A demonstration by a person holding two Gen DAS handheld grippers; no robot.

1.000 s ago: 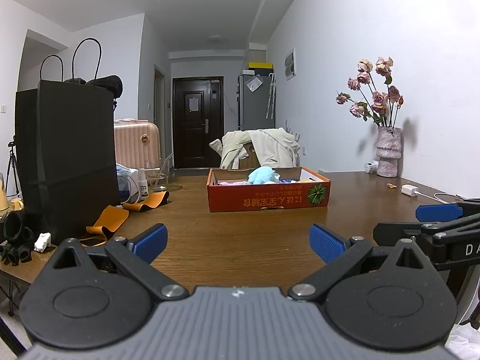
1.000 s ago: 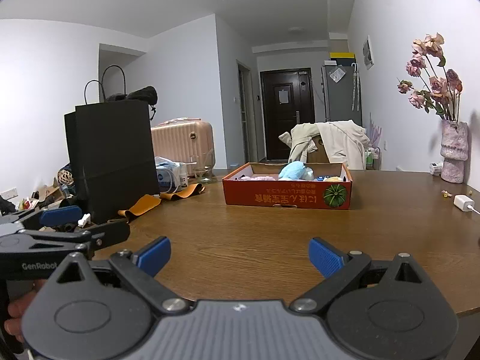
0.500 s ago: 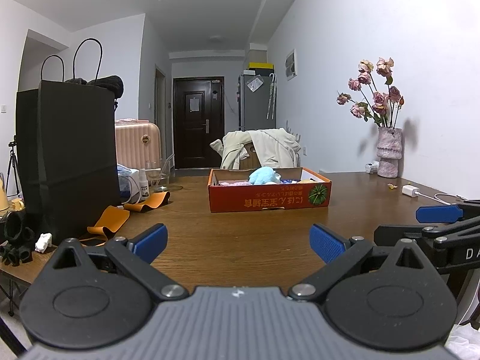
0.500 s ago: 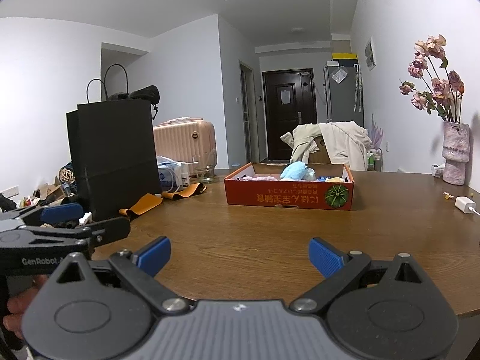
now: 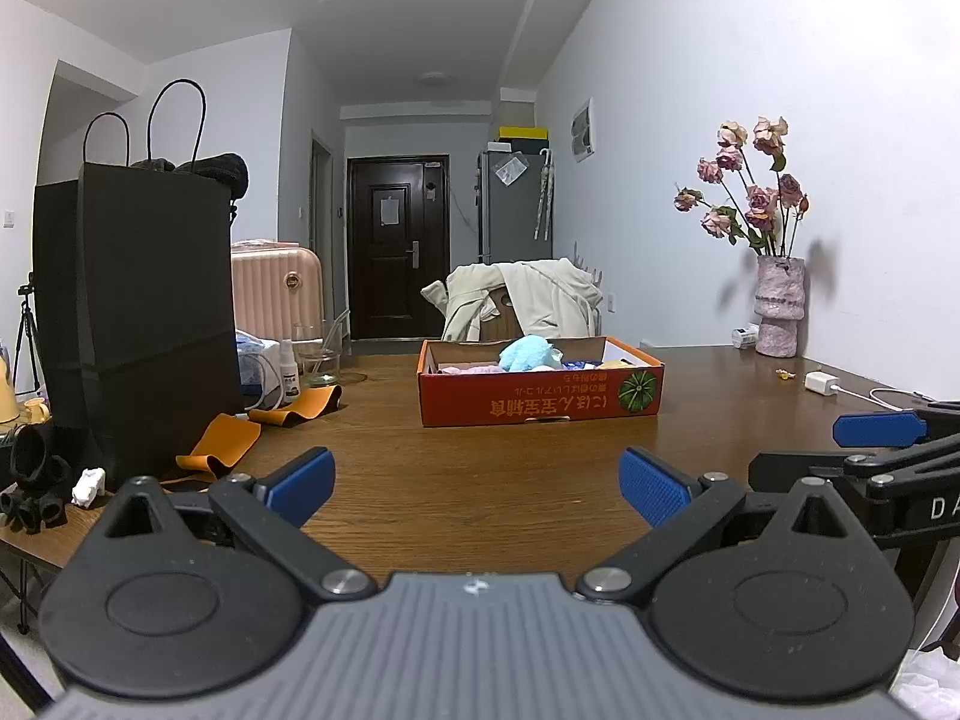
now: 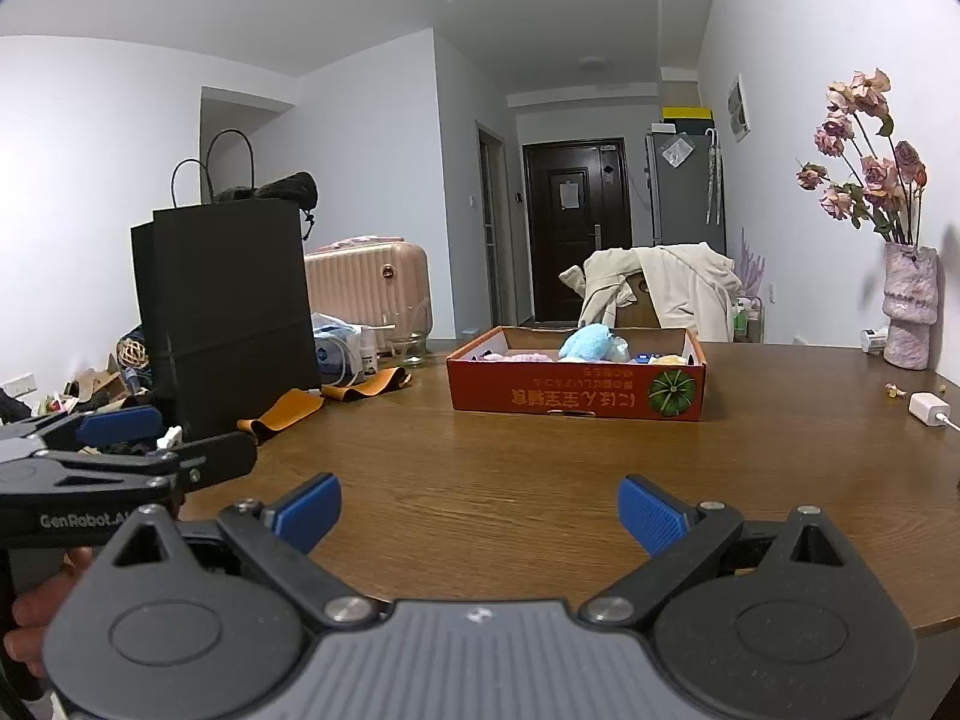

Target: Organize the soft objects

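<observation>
An orange cardboard box (image 5: 540,408) (image 6: 576,402) stands on the wooden table (image 5: 480,480) well ahead of both grippers. A light blue plush toy (image 5: 527,354) (image 6: 591,341) sticks up in it, with pink soft items (image 5: 468,368) beside it. My left gripper (image 5: 477,483) is open and empty above the table's near edge. My right gripper (image 6: 480,510) is open and empty, level with it. Each gripper shows at the side of the other's view.
A tall black paper bag (image 5: 138,324) (image 6: 228,300) stands at the left, with orange strips (image 5: 228,438) at its foot. A vase of dried roses (image 5: 777,312), a white charger (image 5: 821,384), bottles and a glass (image 5: 318,360) stand on the table.
</observation>
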